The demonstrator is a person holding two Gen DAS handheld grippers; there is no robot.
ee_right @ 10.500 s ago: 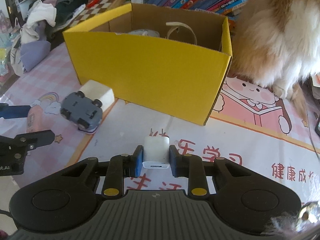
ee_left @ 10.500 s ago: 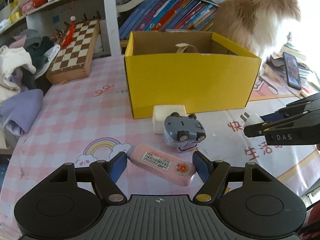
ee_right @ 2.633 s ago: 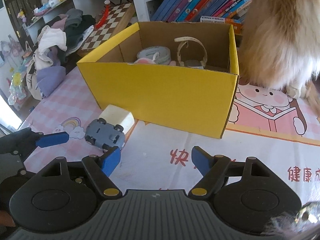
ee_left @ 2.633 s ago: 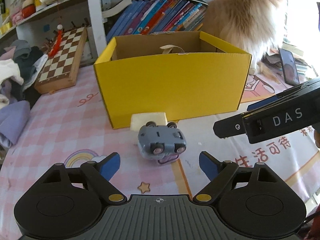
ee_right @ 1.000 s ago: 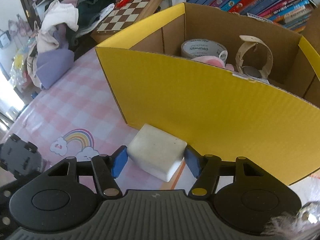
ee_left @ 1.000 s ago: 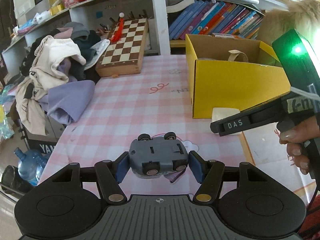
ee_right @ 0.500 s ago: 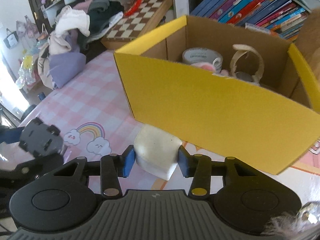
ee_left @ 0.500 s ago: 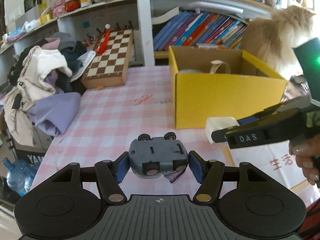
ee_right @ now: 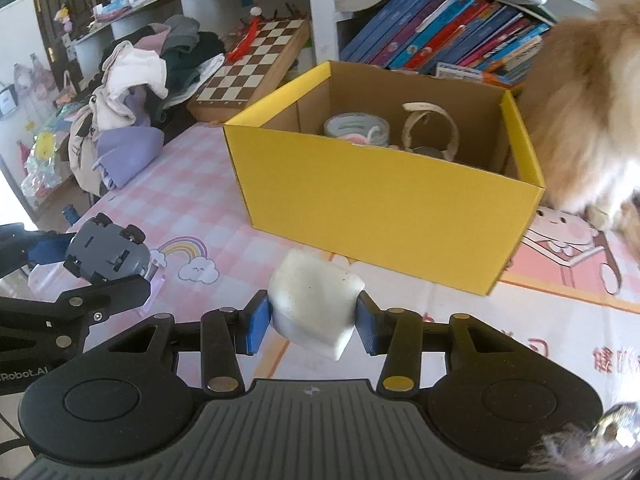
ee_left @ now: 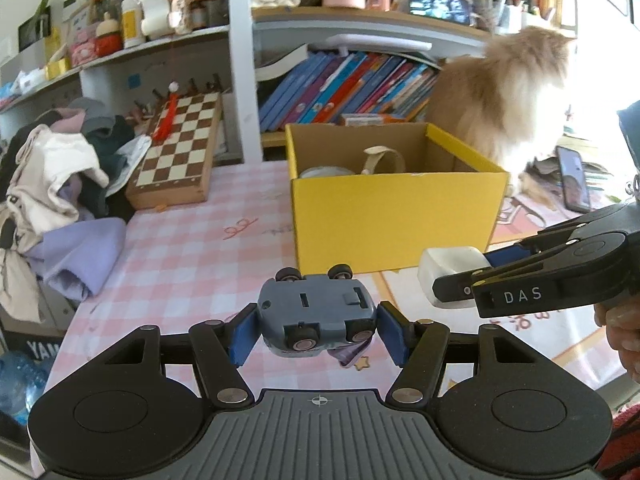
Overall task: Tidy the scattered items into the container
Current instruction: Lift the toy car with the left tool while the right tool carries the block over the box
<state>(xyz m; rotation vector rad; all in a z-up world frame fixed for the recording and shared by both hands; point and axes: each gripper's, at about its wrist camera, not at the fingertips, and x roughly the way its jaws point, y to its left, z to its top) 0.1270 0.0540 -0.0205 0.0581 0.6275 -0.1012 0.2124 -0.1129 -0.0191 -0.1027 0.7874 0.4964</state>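
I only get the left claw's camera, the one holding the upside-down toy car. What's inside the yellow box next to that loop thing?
Observer: The right wrist view looks down into the yellow box. A grey tape roll sits beside the beige loop.
Operator: Is the white block held on both sides? I only see one side.
Observer: Yes. The right claw has a blue pad pressed against each side of the white block.

Fluffy cat (ee_left: 508, 108) (beside books (ee_left: 340, 88)), chessboard (ee_left: 176, 152)
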